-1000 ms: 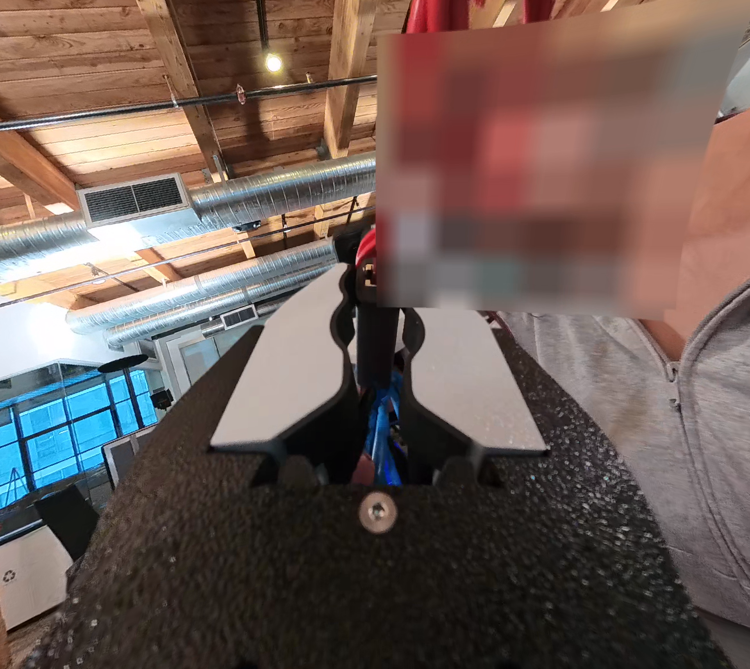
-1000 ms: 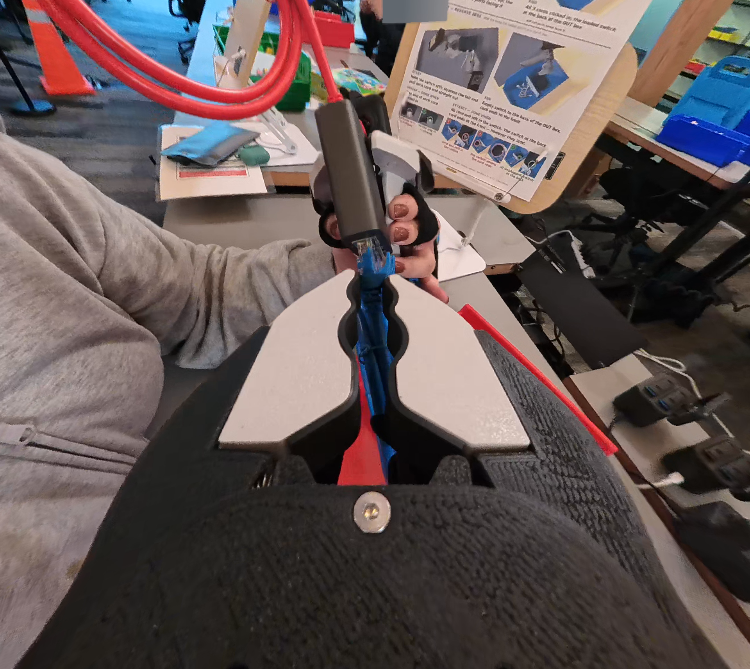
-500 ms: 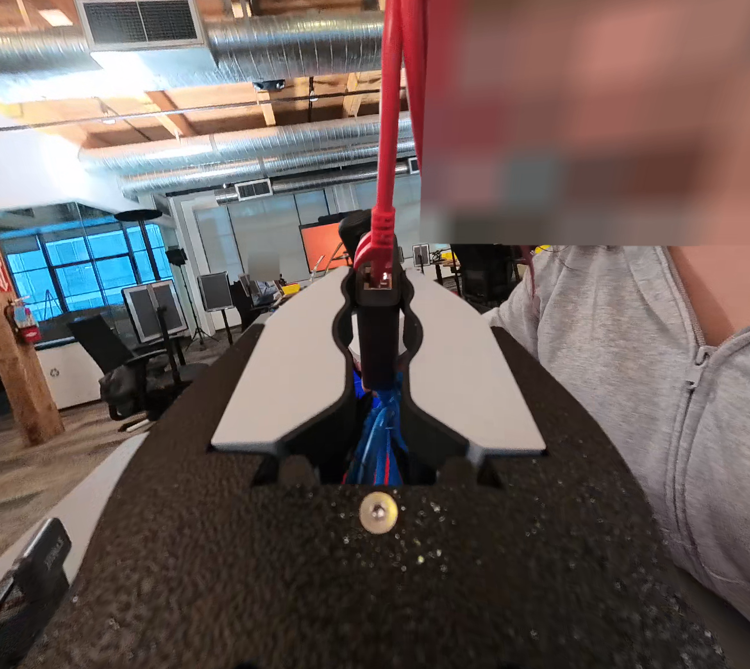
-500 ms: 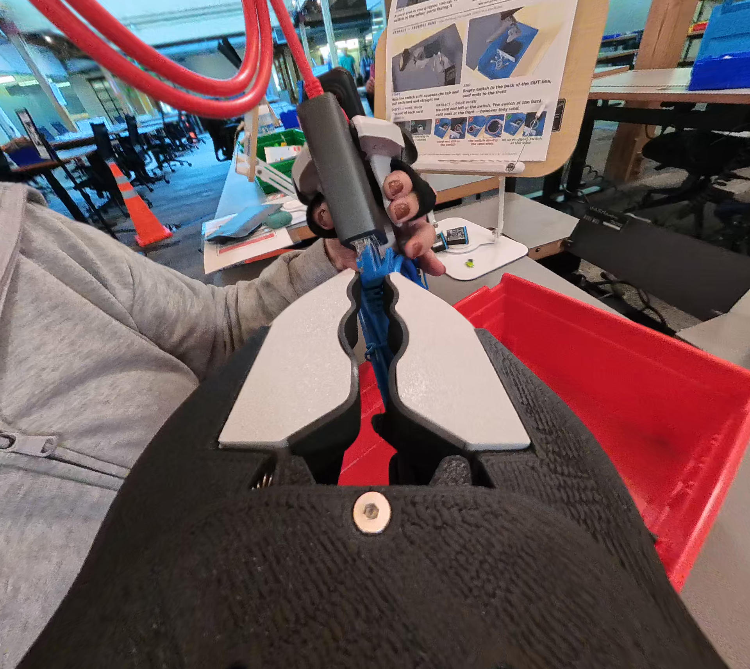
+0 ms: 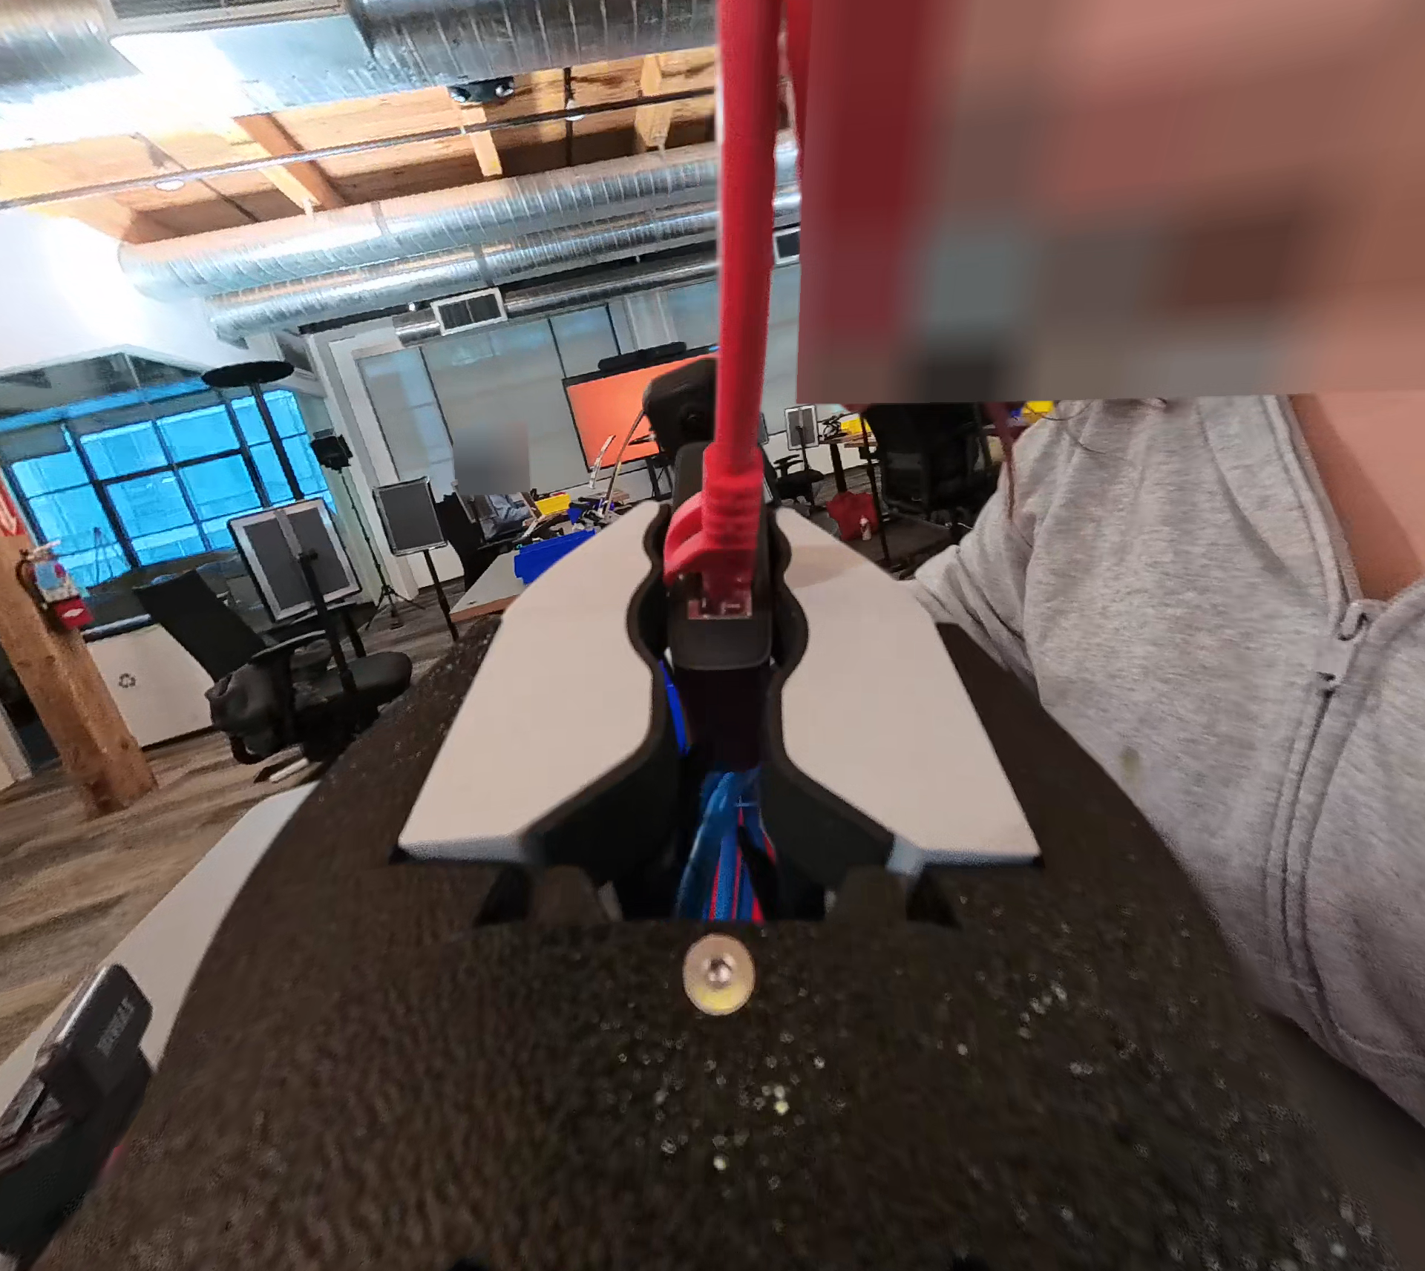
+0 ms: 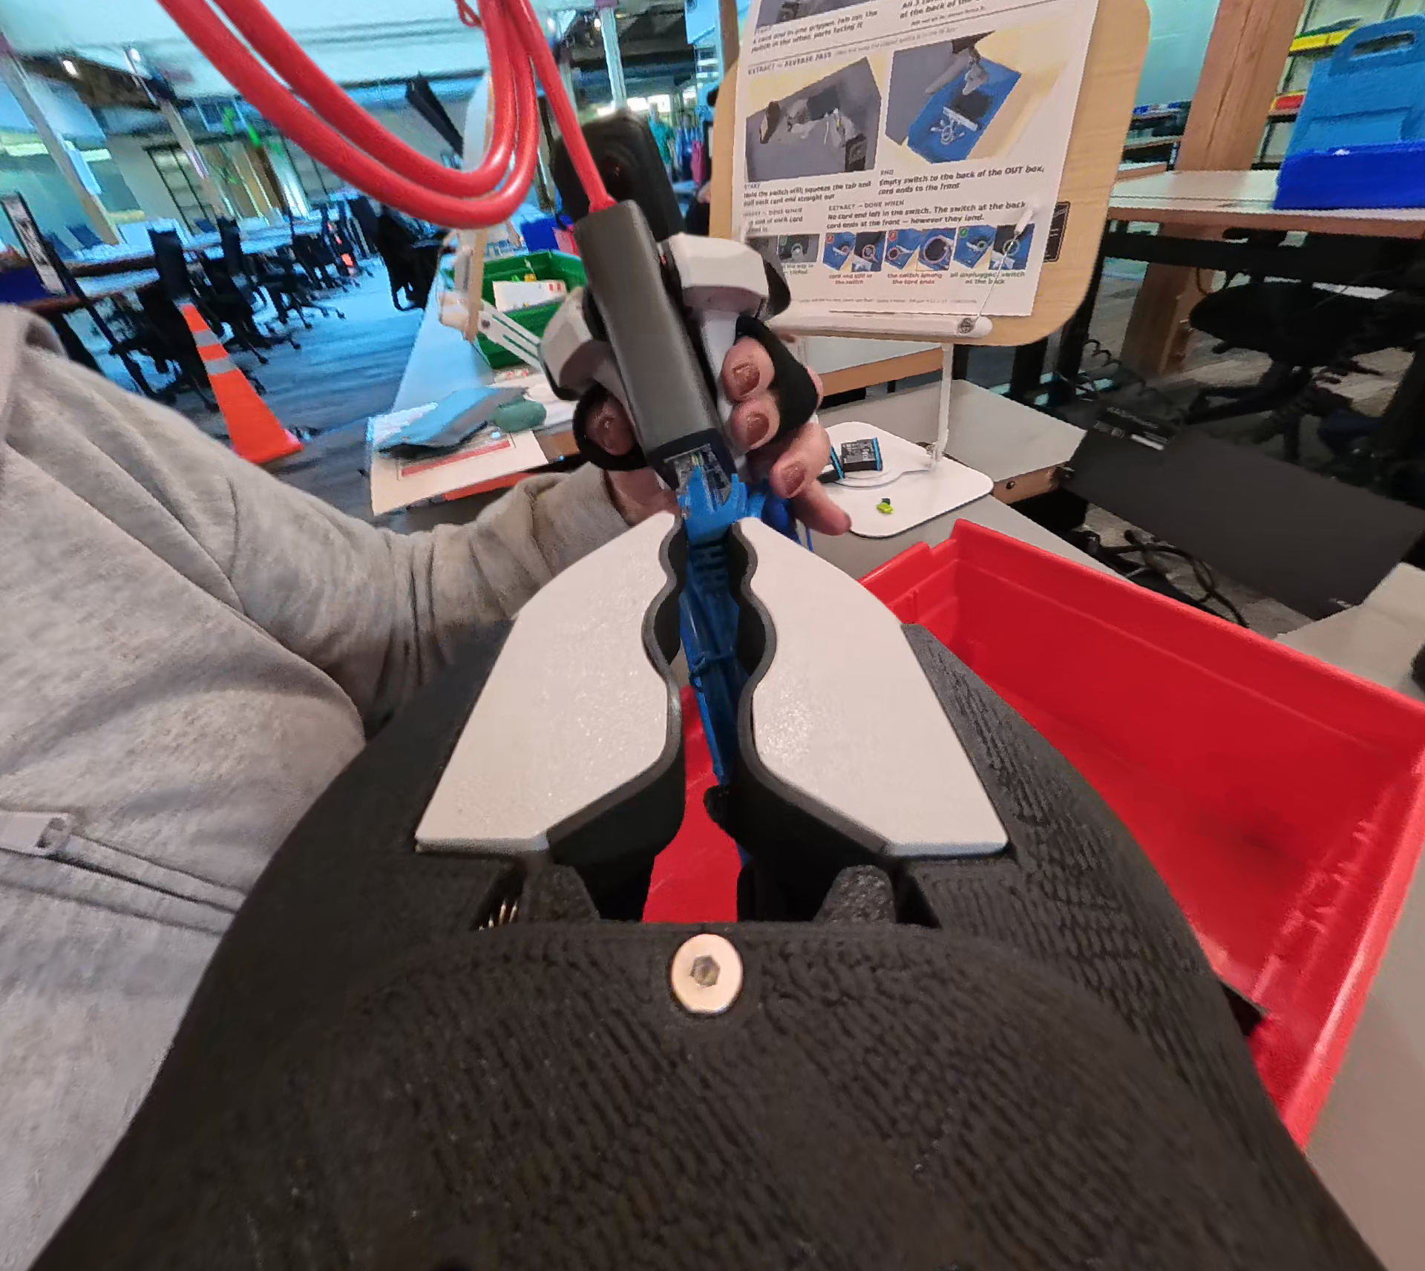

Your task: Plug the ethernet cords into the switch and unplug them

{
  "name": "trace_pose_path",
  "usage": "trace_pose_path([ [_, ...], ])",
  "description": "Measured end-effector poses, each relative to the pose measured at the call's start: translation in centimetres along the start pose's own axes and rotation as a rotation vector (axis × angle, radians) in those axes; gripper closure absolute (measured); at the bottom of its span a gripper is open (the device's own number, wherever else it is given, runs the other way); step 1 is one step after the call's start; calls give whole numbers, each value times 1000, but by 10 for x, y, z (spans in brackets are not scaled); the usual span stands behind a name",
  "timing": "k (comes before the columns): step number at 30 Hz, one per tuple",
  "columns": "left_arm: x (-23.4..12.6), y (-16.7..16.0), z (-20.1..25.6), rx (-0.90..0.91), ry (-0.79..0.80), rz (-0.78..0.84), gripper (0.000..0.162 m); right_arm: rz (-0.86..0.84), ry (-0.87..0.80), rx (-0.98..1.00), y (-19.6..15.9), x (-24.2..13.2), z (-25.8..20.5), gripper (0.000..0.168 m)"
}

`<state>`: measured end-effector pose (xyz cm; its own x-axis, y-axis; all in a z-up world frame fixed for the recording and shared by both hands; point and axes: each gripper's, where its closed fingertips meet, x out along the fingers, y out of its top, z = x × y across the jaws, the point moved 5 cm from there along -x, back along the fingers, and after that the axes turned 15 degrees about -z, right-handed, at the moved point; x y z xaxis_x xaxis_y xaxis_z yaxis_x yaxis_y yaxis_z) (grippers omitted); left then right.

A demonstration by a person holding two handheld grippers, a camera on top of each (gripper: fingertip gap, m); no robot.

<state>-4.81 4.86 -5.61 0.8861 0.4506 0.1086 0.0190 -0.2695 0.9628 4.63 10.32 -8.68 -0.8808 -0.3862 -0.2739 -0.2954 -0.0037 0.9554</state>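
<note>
Your left gripper [image 5: 717,606] pinches the rigid switch [image 6: 655,347]; your right gripper [image 6: 708,540] pinches the limp blue cord [image 6: 713,602] just below it.

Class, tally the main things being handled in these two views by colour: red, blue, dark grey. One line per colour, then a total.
Red: 2, the red cable plugged into the box, and the red bin.
Blue: 1, the blue cable held by the right gripper.
Dark grey: 1, the slim box clamped in the left gripper.
Total: 4
</note>
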Motion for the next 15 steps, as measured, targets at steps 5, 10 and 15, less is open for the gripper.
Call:
trace_pose_path([
  [5, 0, -3, 9, 10, -59, 53, 141, -56, -47, -140, 0, -2, -8, 161],
  [10, -2, -10, 12, -78, -119, 156, 141, -81, -67, -246, -1, -1, -15, 162],
  [15, 1, -15, 16, -49, -113, 148, 140, -91, -80, -326, -5, -3, -17, 162],
])
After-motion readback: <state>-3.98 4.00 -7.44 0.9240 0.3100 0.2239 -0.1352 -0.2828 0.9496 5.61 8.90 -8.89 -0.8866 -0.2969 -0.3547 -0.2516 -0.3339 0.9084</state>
